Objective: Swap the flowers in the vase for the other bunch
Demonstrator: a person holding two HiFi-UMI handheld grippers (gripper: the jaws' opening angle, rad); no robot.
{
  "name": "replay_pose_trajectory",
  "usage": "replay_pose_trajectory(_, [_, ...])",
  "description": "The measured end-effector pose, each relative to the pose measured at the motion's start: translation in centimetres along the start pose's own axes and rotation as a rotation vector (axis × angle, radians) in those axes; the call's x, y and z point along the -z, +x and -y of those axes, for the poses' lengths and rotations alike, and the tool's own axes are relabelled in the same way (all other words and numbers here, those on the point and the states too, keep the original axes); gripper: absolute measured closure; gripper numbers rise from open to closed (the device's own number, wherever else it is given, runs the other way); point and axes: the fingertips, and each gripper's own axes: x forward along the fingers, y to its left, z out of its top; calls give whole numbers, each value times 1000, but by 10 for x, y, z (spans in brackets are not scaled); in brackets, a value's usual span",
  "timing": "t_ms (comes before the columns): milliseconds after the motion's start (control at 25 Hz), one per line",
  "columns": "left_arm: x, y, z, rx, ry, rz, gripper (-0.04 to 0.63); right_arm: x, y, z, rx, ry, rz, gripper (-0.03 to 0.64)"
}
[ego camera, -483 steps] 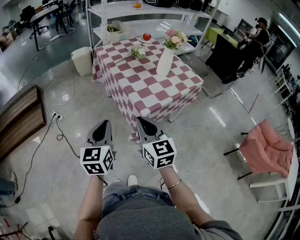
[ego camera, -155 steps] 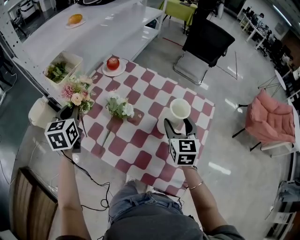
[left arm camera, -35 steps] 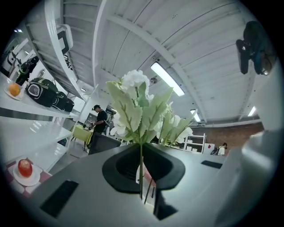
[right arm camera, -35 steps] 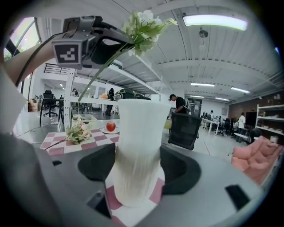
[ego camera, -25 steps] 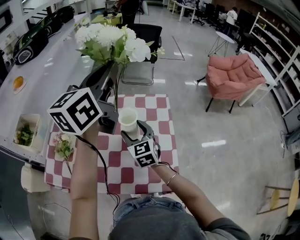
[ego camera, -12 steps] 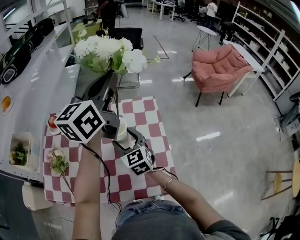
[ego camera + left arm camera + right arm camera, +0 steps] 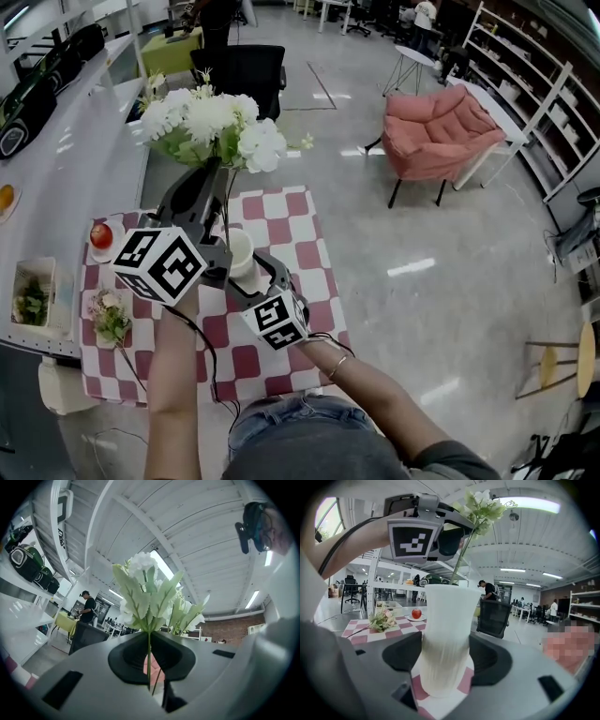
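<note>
A bunch of white flowers (image 7: 211,127) stands upright above the table, its thin green stems (image 7: 149,665) pinched in my shut left gripper (image 7: 204,183). The stems run down to the mouth of the white ribbed vase (image 7: 240,253), which stands on the red-and-white checked table (image 7: 314,267). My right gripper (image 7: 255,272) is shut on the vase (image 7: 444,644), one jaw against each side near its foot. In the right gripper view the left gripper (image 7: 451,538) hangs just above the vase rim. The pink bunch (image 7: 108,314) lies on the table's left part.
A red apple (image 7: 100,235) on a small plate sits at the table's far left corner. A long white counter (image 7: 66,178) with a basket of greens (image 7: 33,302) runs along the left. Beyond the table are a black chair (image 7: 244,70) and a pink armchair (image 7: 441,131).
My left gripper has carried the white bunch a little lower and nearer the vase, with the stems now at its mouth. The right gripper stays on the vase.
</note>
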Motion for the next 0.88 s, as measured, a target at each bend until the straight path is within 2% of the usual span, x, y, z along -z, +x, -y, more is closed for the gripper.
replay_pose_trajectory(320, [34, -33, -16, -39, -16, 2, 568, 9, 2, -3, -6, -7, 6, 295])
replay_pose_trajectory(880, [60, -49, -18, -94, -10, -104, 567, -8, 0, 8, -10, -7, 2, 295])
